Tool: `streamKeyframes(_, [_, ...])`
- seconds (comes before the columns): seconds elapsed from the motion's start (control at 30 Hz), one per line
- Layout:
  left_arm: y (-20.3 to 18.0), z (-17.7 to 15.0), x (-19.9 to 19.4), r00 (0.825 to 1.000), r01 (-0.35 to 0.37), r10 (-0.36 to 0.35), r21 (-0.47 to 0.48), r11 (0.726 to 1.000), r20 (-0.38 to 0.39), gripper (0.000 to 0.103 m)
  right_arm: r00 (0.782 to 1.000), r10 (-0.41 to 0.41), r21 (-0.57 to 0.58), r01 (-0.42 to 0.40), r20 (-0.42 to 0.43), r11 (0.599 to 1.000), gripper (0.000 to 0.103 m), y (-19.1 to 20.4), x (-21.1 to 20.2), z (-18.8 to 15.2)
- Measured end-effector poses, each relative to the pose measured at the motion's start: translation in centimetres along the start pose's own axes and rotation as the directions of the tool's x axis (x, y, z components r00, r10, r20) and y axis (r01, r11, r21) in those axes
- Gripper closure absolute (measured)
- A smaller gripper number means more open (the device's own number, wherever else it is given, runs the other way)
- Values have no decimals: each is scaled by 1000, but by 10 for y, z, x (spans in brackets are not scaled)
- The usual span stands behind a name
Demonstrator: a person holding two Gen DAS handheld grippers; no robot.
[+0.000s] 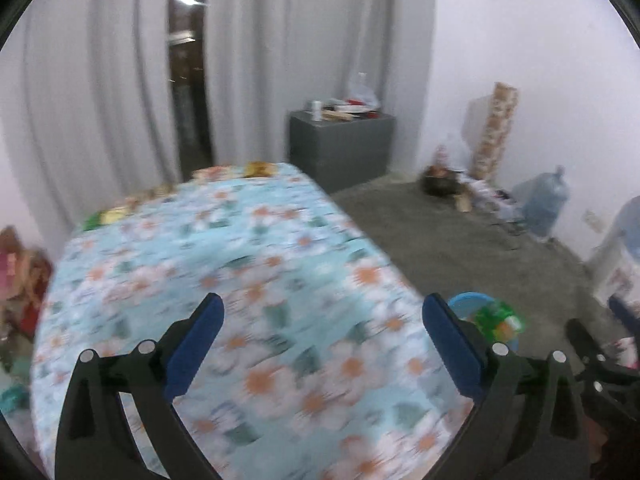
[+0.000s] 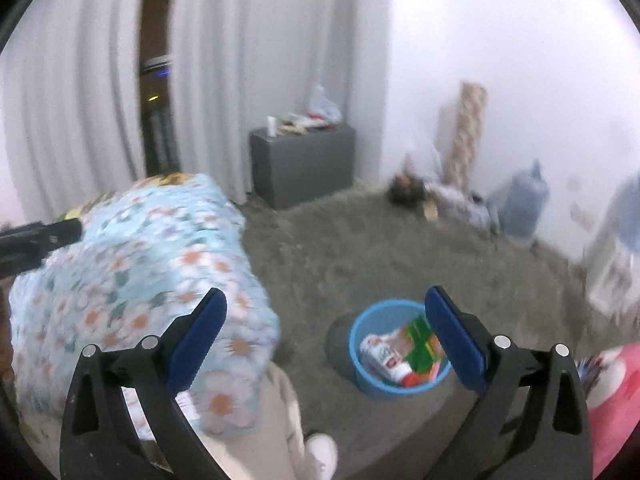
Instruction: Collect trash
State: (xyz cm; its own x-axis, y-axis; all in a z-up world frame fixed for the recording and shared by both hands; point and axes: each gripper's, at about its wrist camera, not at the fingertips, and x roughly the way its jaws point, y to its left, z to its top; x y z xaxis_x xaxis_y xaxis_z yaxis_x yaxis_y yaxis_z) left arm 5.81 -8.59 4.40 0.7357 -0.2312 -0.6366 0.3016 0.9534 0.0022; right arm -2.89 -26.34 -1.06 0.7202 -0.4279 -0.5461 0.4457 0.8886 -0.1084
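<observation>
Blue plastic marks the bin (image 2: 400, 350) where our collected trash (image 2: 402, 354) sits: crumpled white, green and red wrappers lying inside it on the grey carpet (image 2: 360, 240), beside the bed with the flowered cover (image 2: 140, 272). From the right gripper (image 2: 326, 344) the bin lies just ahead and below, close to its right-hand finger, so we judge this hand the nearer one for anything that still has to go in. The right gripper stands wide open with nothing between its fingers. More litter seems to wait along the far edge of the bed (image 1: 120, 212), yellow and green scraps too blurred to name; these lie straight ahead of the left gripper (image 1: 322, 350), across the whole cover, and it too gapes wide and empty. The left view shows those scraps and only a sliver of the bin (image 1: 486, 322) behind its right finger; the right view shows the bin's full contents, plus a trouser leg and shoe (image 2: 320, 454) at the bed's corner
</observation>
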Motion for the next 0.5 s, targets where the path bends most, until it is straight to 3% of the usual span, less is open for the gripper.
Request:
streamKeyframes(0.07, [6,-13,-10,999,-35,35,-26,999,2,5,999,35,-55,-34,13,998,8,15,-10,1])
streamKeyframes(0.17, [12,-30,-23,996,-91,91,-52,995,7,6,994,93,-85,-98,-65,991,8,31,-12,-2])
streamKeyframes(0.27, [20,-45,-15,987,-126,117,-83,989,-108,6,978,127,-105,-146,-166,984,8,45,-10,-9])
streamKeyframes(0.37, [29,-66,-7,967,-162,133,-119,980,-218,6,964,102,-165,-146,-246,975,8,55,-2,-25])
streamKeyframes(0.5, [35,-84,0,942,-195,152,-118,974,-300,6,945,86,-178,-148,-315,973,8,58,5,-37])
